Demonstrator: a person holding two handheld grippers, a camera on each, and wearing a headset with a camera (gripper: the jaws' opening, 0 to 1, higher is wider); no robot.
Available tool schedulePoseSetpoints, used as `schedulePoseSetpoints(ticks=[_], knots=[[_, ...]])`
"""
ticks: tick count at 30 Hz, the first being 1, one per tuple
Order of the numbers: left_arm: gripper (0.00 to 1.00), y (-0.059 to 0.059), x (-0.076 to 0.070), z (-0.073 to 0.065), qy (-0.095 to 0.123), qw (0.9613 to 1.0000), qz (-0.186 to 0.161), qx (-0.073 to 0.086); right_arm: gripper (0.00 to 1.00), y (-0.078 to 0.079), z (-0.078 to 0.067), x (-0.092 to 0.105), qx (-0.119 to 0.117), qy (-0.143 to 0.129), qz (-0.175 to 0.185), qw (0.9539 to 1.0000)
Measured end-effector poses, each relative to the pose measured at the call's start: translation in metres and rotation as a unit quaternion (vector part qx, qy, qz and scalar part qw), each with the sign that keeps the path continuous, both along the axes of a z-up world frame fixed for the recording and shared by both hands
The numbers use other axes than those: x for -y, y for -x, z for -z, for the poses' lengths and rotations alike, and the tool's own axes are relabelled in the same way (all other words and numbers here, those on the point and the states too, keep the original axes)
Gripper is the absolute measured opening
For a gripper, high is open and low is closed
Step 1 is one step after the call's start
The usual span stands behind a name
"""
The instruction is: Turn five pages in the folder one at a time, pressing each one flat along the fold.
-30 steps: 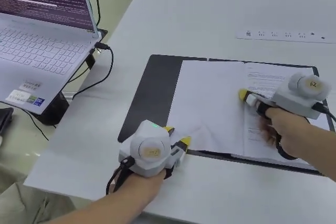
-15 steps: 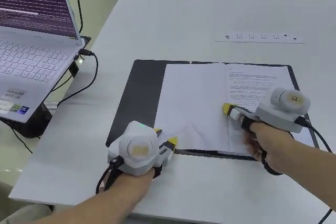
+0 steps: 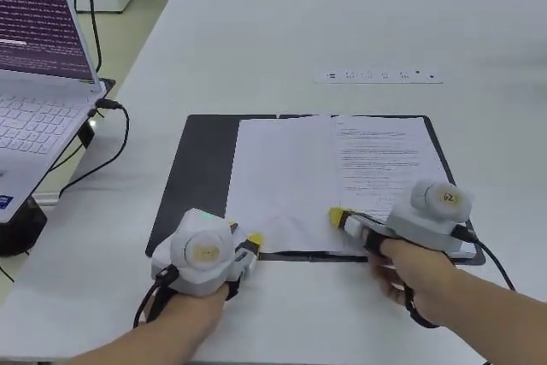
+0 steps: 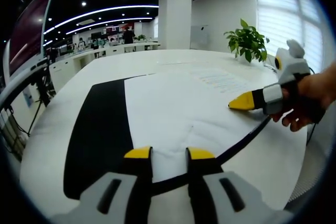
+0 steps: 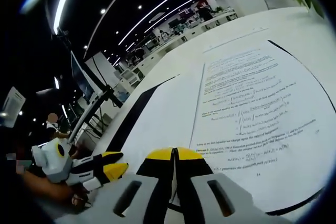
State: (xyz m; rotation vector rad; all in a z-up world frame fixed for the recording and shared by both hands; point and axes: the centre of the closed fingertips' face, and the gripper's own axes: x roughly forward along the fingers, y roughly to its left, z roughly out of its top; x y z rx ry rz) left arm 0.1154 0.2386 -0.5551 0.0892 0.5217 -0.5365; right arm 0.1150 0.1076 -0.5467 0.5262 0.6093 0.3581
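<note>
Folder (image 3: 201,185) open flat on worktop (image 3: 256,40), just ahead of both claws. Right claw (image 3: 338,216) pressed together, tips at fold's near end. Left claw (image 3: 248,244) slightly spread, empty, at blank page (image 3: 278,177) near corner. Pages likely thin, floppy, crease-prone; pinch printed page (image 3: 385,168) by loose outer edge, right of right claw.
</note>
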Motion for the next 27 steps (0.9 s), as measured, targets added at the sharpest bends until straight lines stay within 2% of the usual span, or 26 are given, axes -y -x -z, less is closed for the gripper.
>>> schedulePoseSetpoints(ticks=[11, 12, 13, 14, 16, 19, 22, 24, 27], knots=[[0.24, 0.000, 0.000, 0.001, 0.001, 1.0000, 0.000, 0.000, 0.00, 0.038, 0.004, -0.004, -0.029, -0.018, -0.022, 0.9992], [0.24, 0.000, 0.000, 0.001, 0.001, 1.0000, -0.001, 0.000, 0.00, 0.041, 0.004, -0.005, -0.034, -0.024, -0.024, 0.9989], [0.24, 0.000, 0.000, 0.001, 0.002, 1.0000, -0.002, -0.001, 0.00, 0.047, 0.004, -0.008, -0.050, -0.048, -0.023, 0.9973], [0.24, 0.000, 0.000, 0.001, 0.001, 1.0000, -0.002, -0.001, 0.00, 0.050, 0.004, -0.009, -0.056, -0.054, -0.026, 0.9966], [0.24, 0.000, 0.000, 0.001, 0.001, 1.0000, -0.002, -0.002, 0.00, 0.056, 0.004, -0.009, -0.056, -0.047, -0.033, 0.9967], [0.24, -0.001, 0.000, 0.001, -0.001, 1.0000, -0.002, -0.004, 0.00, 0.067, -0.004, -0.013, -0.064, -0.066, -0.040, 0.9950], [0.24, -0.002, 0.000, 0.001, -0.007, 0.9999, -0.002, -0.011, 0.00, 0.075, -0.015, -0.014, -0.058, -0.066, -0.052, 0.9948], [0.23, -0.002, 0.000, 0.000, -0.014, 0.9997, -0.004, -0.019, 0.00, 0.079, -0.023, -0.010, -0.053, -0.065, -0.054, 0.9951], [0.20, -0.004, -0.002, 0.001, -0.014, 0.9989, -0.021, -0.041, 0.00, 0.080, -0.040, 0.000, -0.047, -0.069, -0.033, 0.9959]])
